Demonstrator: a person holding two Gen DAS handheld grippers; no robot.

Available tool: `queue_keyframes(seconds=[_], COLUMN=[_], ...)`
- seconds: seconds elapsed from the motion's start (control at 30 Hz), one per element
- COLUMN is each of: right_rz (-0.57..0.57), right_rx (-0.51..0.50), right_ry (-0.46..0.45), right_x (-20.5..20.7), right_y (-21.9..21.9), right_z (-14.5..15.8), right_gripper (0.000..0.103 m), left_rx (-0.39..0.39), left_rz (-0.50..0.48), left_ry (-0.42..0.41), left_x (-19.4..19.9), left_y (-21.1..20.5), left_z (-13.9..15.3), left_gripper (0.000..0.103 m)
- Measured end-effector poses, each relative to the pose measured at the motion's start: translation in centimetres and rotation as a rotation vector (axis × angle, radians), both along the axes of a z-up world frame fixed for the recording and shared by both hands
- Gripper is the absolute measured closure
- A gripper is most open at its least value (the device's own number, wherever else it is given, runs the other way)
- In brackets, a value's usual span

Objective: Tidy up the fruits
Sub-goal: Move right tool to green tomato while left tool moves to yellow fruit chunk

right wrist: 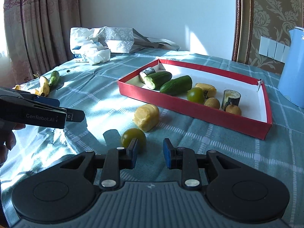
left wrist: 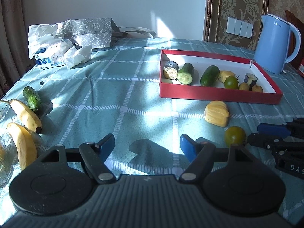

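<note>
**Two loose fruits near the red box, both grippers empty**

Several pieces already lie in the red box (right wrist: 191,108) on the desk (left wrist: 121,87); outside it, just beside its near wall, sit a yellow pineapple chunk (right wrist: 146,116) and a green tomato (right wrist: 133,137); two bananas (left wrist: 26,112) and a cucumber (left wrist: 32,98) wait well apart at the far left. The right gripper (right wrist: 149,153) hangs with jaws spread beside the tomato, judged the next pick; it must shift left to straddle it. The left gripper (left wrist: 147,147) is spread too, holding nothing. A clear container at the left edge is cut off.
</note>
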State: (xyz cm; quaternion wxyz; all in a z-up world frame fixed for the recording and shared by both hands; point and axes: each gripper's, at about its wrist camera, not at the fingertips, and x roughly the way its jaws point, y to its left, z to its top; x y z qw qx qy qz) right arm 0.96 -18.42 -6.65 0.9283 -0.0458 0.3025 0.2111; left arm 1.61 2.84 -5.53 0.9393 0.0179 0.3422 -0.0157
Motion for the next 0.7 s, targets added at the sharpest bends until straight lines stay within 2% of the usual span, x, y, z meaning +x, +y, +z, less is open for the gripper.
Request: queue_keyframes(seconds=[0.2,0.37,0.7], right_rz=[0.01,0.017,0.018], right_rx=[-0.008,-0.027,-0.053], right_ry=[-0.004,-0.011,-0.023], right_x=[0.2,0.6,0.8], right_y=[1.7,3.0,4.7], right_z=[-0.1,-0.6,-1.5], right_gripper=[0.075,0.063,0.062], left_rx=[0.003,0.0,0.01], left_rz=[0.003,0.0,-0.004], left_ry=[-0.003,-0.001,0.003], left_x=[-0.2,-0.3,-0.6], left_y=[0.7,1.2,1.8], left_z=[0.2,0.2,-0.2], left_gripper=[0.028,0.028,0.027])
